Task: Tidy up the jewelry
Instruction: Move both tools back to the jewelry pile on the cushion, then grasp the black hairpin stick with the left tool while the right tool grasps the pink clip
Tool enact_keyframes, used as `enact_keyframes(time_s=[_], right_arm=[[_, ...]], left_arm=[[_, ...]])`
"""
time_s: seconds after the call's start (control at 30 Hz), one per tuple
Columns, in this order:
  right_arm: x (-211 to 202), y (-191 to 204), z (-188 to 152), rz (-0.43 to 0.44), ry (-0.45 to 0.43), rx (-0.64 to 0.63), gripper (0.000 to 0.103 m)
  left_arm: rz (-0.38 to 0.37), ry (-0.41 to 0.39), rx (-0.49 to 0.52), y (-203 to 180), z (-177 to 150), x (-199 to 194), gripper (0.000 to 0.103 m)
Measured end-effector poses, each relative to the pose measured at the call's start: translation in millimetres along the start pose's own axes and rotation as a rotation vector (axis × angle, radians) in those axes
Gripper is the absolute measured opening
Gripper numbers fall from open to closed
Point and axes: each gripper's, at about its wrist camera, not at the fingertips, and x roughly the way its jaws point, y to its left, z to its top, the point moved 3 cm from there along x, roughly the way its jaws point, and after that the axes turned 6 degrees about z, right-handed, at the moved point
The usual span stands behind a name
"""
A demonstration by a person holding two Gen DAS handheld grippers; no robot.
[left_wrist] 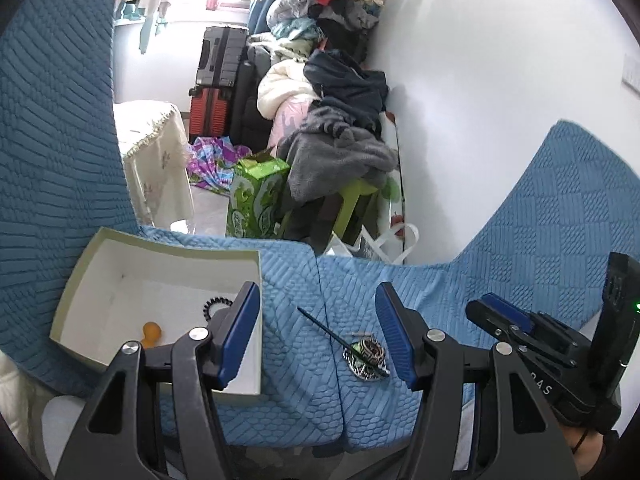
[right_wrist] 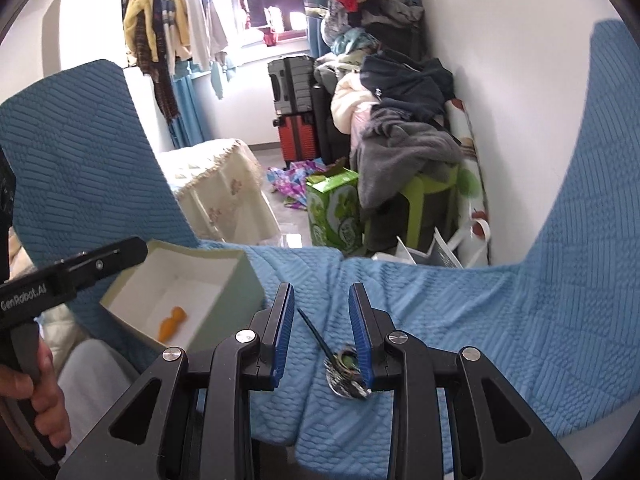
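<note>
A small pile of jewelry (left_wrist: 366, 355) with a thin dark hair stick (left_wrist: 320, 326) lies on the blue quilted sofa cover (left_wrist: 296, 280). A pale open box (left_wrist: 100, 248) sits to the left, holding an orange piece (left_wrist: 152, 333) and a black hair tie (left_wrist: 218, 304). My left gripper (left_wrist: 318, 320) is open and empty, hovering between box and pile. My right gripper (right_wrist: 322, 312) is open, its fingers straddling the stick, with the pile (right_wrist: 346, 374) beside the right finger (right_wrist: 360, 332). The box (right_wrist: 236, 292) and the orange piece (right_wrist: 172, 322) also show in the right wrist view.
The right gripper's body (left_wrist: 560, 344) shows at right in the left view; the left gripper's handle and hand (right_wrist: 40, 308) at left in the right view. Beyond the sofa edge: a green carton (left_wrist: 256, 200), green stool with clothes (left_wrist: 348, 156), suitcases (left_wrist: 216, 80), a cloth-covered table (left_wrist: 152, 148).
</note>
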Motion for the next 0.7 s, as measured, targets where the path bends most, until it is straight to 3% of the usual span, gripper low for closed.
enact_keyframes(time_s=[0.4, 0.7], right_arm=[[24, -52, -52, -0.076, 0.045, 0.101, 0.026], [66, -92, -83, -0.055, 0.168, 0.225, 0.026]], left_arm=[[-0.059, 0.140, -0.027, -32, -41, 58, 0.061], [-0.054, 0.273, -0.027, -46, -75, 113, 0.059]])
